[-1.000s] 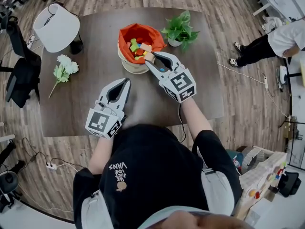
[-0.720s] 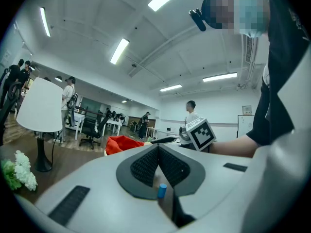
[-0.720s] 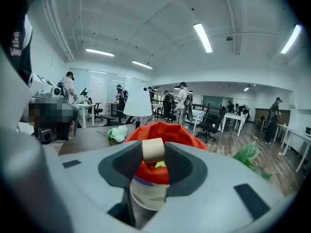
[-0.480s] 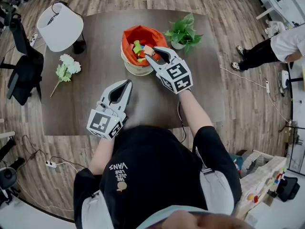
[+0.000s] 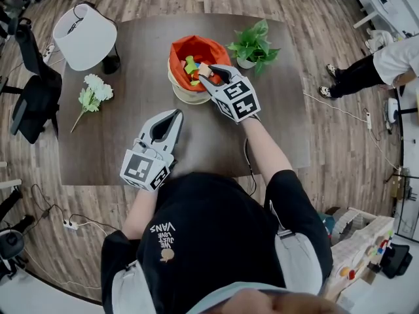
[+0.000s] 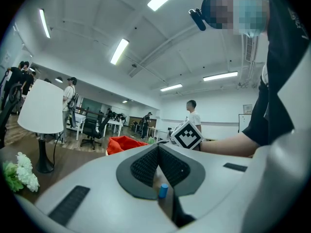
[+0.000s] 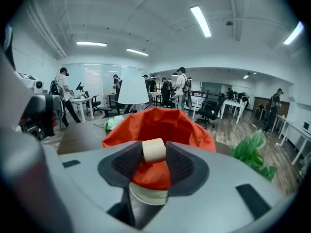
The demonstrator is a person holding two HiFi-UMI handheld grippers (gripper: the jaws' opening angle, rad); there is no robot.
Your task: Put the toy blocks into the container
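Change: the right hand-held gripper [image 5: 207, 78] has dropped forward over the orange container [image 5: 186, 48]. Its jaws have just eased a little wider, yet both pads touch a beige block [image 7: 153, 150] above the opening.
Left: the left hand-held gripper [image 5: 175, 114] lies unmoved on the counter [image 5: 124, 136], jaws together, empty.
Surroundings: lamp [image 5: 84, 34], flowers [image 5: 91, 91] and plant [image 5: 254, 44] on the dark counter, wooden floor [image 5: 340, 142] around it.
Hidden: the right hand-held gripper covers most of the container's blocks.

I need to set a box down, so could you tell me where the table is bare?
Free: the right side of the table in front of the plant; the strip between the flower and the container; the front-left corner beside the left gripper. Crowded: around the container and plant.
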